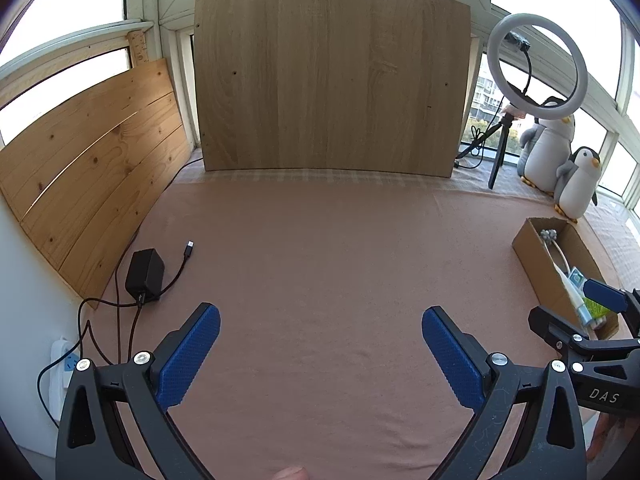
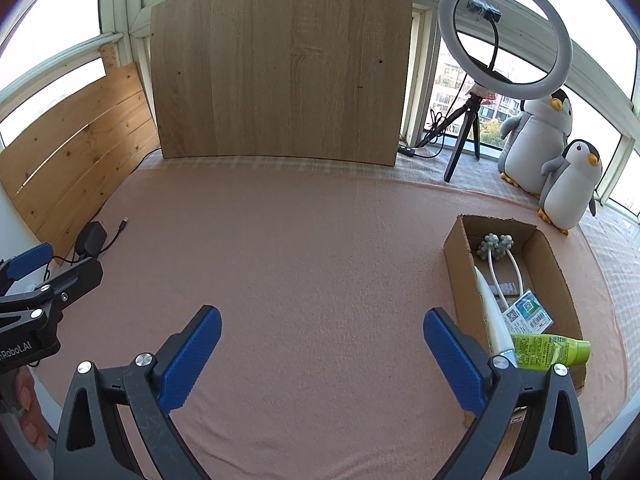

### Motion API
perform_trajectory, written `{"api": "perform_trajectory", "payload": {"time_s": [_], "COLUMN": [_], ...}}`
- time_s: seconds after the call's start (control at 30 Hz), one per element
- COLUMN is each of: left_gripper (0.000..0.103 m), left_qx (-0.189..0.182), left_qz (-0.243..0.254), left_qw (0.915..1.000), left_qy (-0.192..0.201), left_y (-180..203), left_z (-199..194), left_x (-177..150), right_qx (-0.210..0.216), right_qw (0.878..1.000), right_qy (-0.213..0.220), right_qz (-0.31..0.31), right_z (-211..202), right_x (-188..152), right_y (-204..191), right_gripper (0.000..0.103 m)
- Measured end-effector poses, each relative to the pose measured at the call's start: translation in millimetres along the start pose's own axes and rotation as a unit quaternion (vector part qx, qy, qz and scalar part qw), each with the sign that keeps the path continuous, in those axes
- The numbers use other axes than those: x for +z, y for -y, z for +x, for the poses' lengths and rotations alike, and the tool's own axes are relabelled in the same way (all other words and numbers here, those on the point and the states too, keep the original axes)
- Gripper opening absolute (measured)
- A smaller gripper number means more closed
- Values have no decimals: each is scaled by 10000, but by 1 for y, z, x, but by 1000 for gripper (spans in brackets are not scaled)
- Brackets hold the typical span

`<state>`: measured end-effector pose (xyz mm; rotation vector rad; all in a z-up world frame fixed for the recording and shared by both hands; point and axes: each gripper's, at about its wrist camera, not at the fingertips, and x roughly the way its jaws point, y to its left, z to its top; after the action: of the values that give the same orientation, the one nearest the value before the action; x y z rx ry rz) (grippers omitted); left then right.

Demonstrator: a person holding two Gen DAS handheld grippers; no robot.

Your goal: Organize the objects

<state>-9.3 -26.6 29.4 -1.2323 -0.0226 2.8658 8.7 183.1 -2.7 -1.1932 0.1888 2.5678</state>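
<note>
A cardboard box [image 2: 560, 276] stands on the pink cloth at the right; it also shows in the left wrist view [image 1: 532, 256]. Inside lie a white massager with grey balls [image 2: 494, 246], a white tube [image 2: 494, 320], a green bottle [image 2: 548, 350] and a printed packet [image 2: 528, 314]. My right gripper [image 2: 320, 356] is open and empty, just left of the box. My left gripper [image 1: 320, 356] is open and empty over bare cloth. Each gripper shows at the edge of the other's view.
A black power adapter [image 1: 144, 274] with cables and a loose plug [image 1: 189, 246] lies at the left by a white power strip [image 1: 64, 364]. Wooden boards [image 1: 328, 80] stand at the back. A ring light on a tripod [image 2: 504, 32] and two plush penguins [image 2: 568, 184] stand back right.
</note>
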Motion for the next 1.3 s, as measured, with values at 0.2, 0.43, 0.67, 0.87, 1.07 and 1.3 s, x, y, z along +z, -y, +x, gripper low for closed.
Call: {"api": "perform_trajectory", "payload": {"time_s": [0.2, 0.43, 0.67, 0.87, 1.07, 1.3], "left_gripper": [102, 102, 102, 102, 102, 102], "left_qx": [111, 186, 168, 161, 211, 203], "left_qz": [156, 321, 306, 290, 327, 351], "left_qw": [9998, 9993, 9993, 9994, 9992, 9991], "left_qy": [-30, -40, -93, -98, -102, -139], "left_y": [14, 24, 21, 16, 14, 15], "left_z": [1, -1, -2, -2, -3, -2], "left_x": [0, 0, -1, -2, -5, -6], "right_qx": [17, -7, 20, 47, 52, 31], "right_qw": [9999, 9998, 9998, 9998, 9998, 9998], "right_qy": [-55, -64, -83, -95, -102, -110], "right_qz": [103, 208, 198, 171, 151, 136], "right_z": [2, 2, 3, 4, 5, 5], "right_x": [-6, -10, -11, -11, -11, -12], "right_y": [7, 16, 14, 10, 7, 7], "right_gripper": [100, 100, 100, 100, 100, 100]}}
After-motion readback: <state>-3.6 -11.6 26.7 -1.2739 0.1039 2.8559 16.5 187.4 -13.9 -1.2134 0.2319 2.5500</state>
